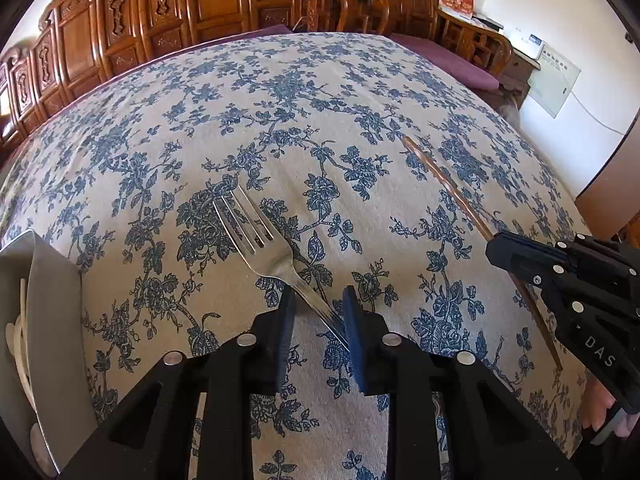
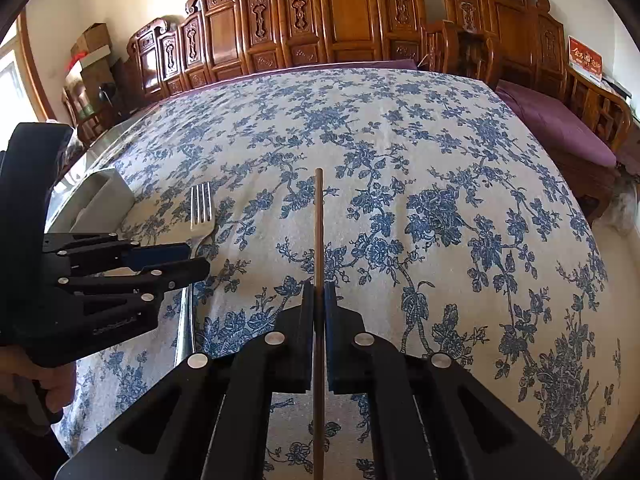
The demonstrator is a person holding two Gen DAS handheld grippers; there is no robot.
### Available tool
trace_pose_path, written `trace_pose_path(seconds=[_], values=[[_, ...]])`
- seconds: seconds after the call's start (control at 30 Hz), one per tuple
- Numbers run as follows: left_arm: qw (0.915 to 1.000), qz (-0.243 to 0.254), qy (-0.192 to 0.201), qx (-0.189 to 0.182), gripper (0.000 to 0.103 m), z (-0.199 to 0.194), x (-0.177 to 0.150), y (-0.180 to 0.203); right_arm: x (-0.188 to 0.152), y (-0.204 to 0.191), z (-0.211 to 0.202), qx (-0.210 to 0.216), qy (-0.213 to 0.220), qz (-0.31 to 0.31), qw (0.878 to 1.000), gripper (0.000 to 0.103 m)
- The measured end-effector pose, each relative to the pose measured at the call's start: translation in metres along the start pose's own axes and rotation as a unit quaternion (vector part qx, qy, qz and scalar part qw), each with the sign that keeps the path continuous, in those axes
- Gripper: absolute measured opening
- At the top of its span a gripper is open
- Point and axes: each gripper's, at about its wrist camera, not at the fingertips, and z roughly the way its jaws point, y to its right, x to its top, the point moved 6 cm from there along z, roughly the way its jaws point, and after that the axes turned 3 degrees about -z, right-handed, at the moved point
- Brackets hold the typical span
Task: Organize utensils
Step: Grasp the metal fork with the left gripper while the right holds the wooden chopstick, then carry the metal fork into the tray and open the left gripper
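A steel fork (image 1: 256, 232) lies on the flowered tablecloth, tines pointing away. Its handle runs back between the jaws of my left gripper (image 1: 318, 304). The jaws stand apart: the handle reaches the right pad, while the left pad is clear of it. A thin brown chopstick (image 2: 319, 220) points straight ahead, with my right gripper (image 2: 319, 292) shut on it above the cloth. The left wrist view shows the chopstick (image 1: 440, 184) and right gripper (image 1: 496, 246) at the right. The right wrist view shows the fork (image 2: 201, 208) and left gripper (image 2: 198, 258) at the left.
A grey utensil tray (image 1: 52, 280) sits at the left table edge, with white utensils (image 1: 18, 344) inside; it also shows as the tray (image 2: 104, 196) in the right wrist view. Carved wooden furniture and a purple cushion (image 2: 560, 128) stand beyond the table's far and right edges.
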Motion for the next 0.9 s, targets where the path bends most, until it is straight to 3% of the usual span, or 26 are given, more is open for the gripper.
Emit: trace_pose_path(seconds=[0.23, 0.5, 0.9], values=[[0.9998, -0.012, -0.002, -0.014, 0.009, 0.004, 0.007, -0.003, 0.001, 0.001, -0.001, 0.0, 0.003, 0.002, 1.0, 0.006], [0.9993, 0.029, -0.004, 0.025, 0.008, 0.003, 0.002, 0.001, 0.002, -0.002, -0.001, 0.003, 0.004, -0.001, 1.0, 0.006], [0.9995, 0.024, -0.011, 0.018, 0.006, -0.017, -0.018, -0.009, 0.005, -0.019, -0.003, -0.004, 0.007, -0.021, 1.0, 0.006]])
